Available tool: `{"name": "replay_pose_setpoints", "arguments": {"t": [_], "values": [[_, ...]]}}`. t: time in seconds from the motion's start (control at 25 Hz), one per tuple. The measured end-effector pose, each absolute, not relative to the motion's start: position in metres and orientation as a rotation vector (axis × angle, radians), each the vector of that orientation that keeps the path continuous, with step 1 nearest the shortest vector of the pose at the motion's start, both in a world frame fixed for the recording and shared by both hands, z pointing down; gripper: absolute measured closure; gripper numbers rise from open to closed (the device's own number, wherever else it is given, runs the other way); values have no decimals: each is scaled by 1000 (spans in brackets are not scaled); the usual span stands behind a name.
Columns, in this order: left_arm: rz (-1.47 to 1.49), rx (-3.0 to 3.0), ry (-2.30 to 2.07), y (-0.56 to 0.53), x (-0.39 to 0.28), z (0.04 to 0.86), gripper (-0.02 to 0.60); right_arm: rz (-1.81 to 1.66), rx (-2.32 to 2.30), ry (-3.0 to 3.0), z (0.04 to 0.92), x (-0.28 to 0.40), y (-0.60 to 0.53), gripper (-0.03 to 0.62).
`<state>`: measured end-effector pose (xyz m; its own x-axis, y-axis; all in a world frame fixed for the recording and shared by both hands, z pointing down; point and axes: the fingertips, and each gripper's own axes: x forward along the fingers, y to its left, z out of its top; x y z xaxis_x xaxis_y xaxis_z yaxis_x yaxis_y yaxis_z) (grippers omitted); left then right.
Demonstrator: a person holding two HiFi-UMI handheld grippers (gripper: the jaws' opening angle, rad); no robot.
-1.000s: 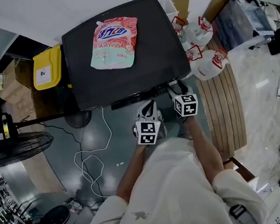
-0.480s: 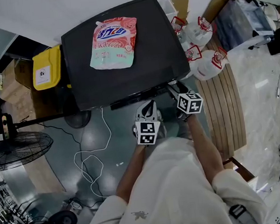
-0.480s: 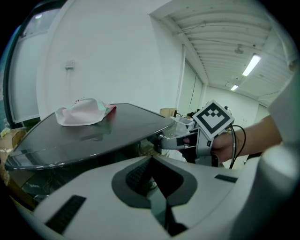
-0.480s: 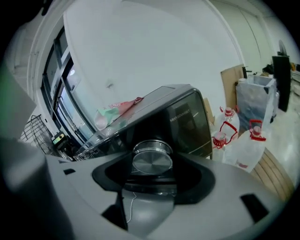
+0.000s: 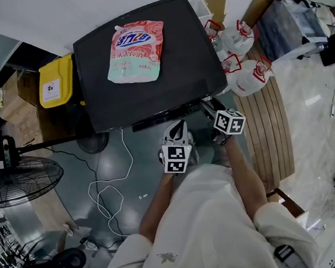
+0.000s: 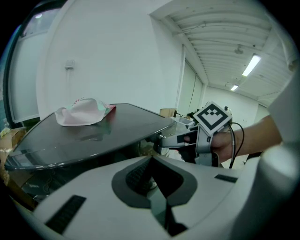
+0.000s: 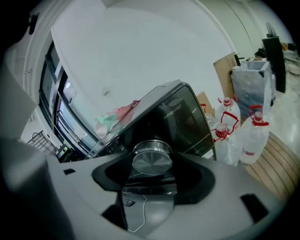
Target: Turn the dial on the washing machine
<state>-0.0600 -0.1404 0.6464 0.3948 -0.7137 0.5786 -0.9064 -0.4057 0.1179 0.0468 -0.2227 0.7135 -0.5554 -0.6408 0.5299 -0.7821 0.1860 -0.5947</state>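
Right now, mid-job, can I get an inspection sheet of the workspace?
Surface: washing machine top, dark and glossy.
Job's things: dial on the front panel, between the right jaws.
Clutter: detergent pouch lying on the top.
Grippers: right gripper shut on the dial; left gripper jaws together, empty, in front of the machine.
Cables: white cable looped on the floor.
Surroundings: fan, yellow bin, water jugs, wooden platform.
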Motion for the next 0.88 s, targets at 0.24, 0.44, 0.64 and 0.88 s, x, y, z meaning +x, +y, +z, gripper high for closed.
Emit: {"name": "replay_pose_setpoints", "arguments": {"t": [0.24, 0.44, 0.64, 0.88], "values": [[641, 2238, -1386, -139, -62, 648, 569, 1384, 1379, -2296, 712, 45, -223, 318], [638, 2243, -1382, -139, -60, 648, 569, 1457, 1382, -2286, 716, 48, -222, 318], [642, 2240, -1382, -139, -60, 648, 569, 1571, 1353, -2307, 712, 42, -221, 316], [655, 2236, -1379, -137, -60, 651, 569, 1653, 1345, -2316, 712, 43, -221, 316]]}}
